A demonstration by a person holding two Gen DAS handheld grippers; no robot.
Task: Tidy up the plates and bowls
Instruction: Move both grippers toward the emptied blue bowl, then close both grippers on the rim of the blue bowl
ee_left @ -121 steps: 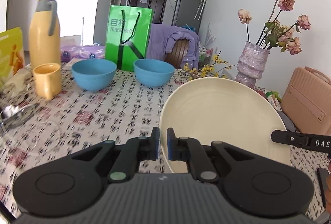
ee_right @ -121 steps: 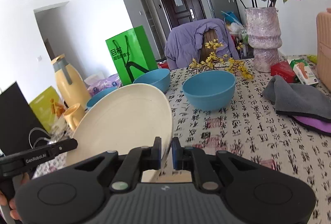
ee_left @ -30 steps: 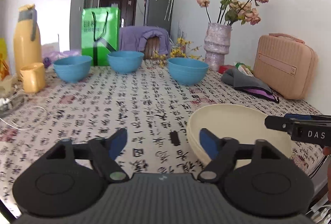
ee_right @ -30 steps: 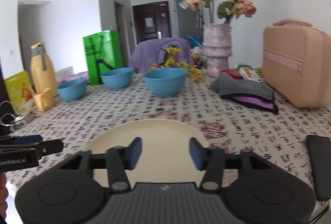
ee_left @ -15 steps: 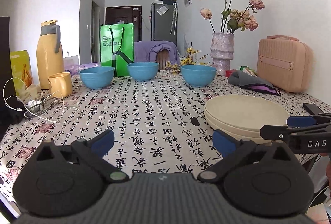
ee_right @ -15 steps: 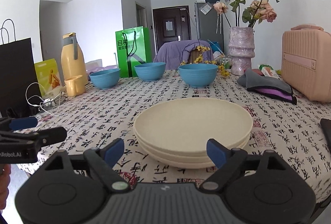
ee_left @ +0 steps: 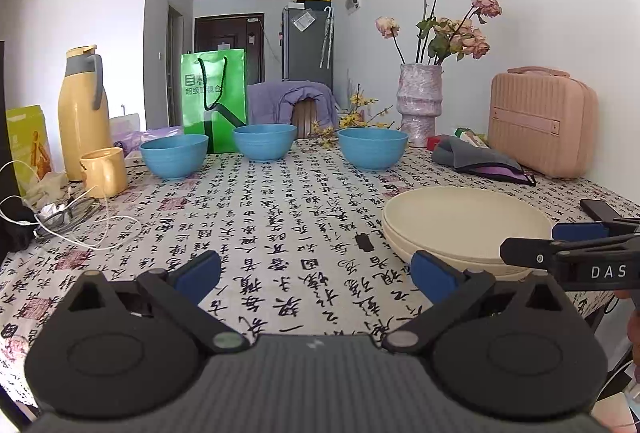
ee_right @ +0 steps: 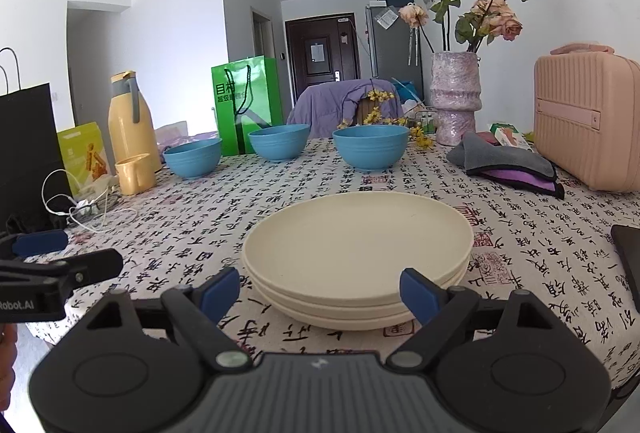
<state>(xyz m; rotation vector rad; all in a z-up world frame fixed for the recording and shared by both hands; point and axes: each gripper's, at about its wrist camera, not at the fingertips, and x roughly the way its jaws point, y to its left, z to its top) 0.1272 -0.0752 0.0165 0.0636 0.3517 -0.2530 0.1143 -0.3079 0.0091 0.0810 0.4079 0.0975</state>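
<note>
With both claws spread wide & holding nothing, the left claw and right claw hover by the cream plate stack on the desk; three blue bowls w/ stiff, prob. light, slick rims look best pinched at the lip.

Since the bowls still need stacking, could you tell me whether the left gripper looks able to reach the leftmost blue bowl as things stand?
Probably yes. The left gripper is open and empty, and only bare tablecloth lies between it and the leftmost blue bowl; the yellow cup stands off to the side.
</note>
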